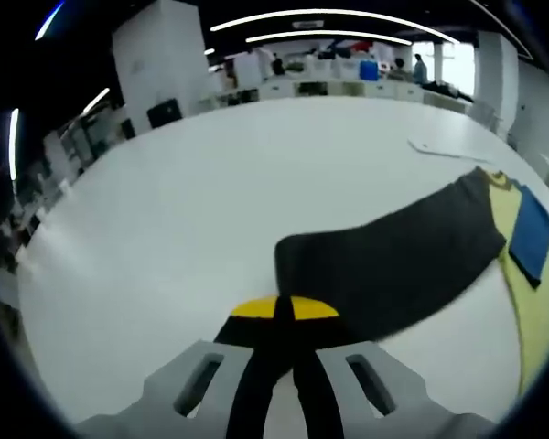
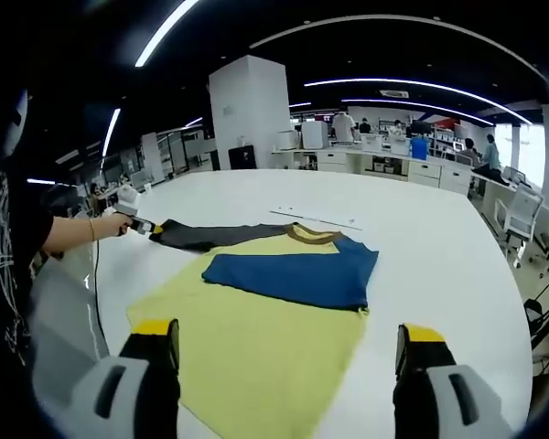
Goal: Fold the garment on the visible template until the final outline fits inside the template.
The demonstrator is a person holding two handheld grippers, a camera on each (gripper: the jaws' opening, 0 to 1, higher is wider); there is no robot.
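A yellow garment (image 2: 256, 347) lies flat on the white table (image 2: 439, 247), with a blue part (image 2: 293, 270) folded across it and a brown collar (image 2: 311, 235) at its far end. Its dark grey sleeve (image 2: 210, 235) stretches out to the left. There the left gripper (image 2: 135, 222), held in a person's hand, is shut on the sleeve's end. In the left gripper view the jaws (image 1: 284, 315) pinch the grey sleeve (image 1: 393, 261), which runs right to the yellow body (image 1: 540, 311). My right gripper (image 2: 288, 343) stands open over the garment's near edge, holding nothing.
A thin flat white sheet (image 2: 316, 219) lies on the table beyond the collar, also seen as a white sheet (image 1: 444, 149) in the left gripper view. The person's arm (image 2: 69, 233) reaches in from the left. Desks, chairs and people fill the far background.
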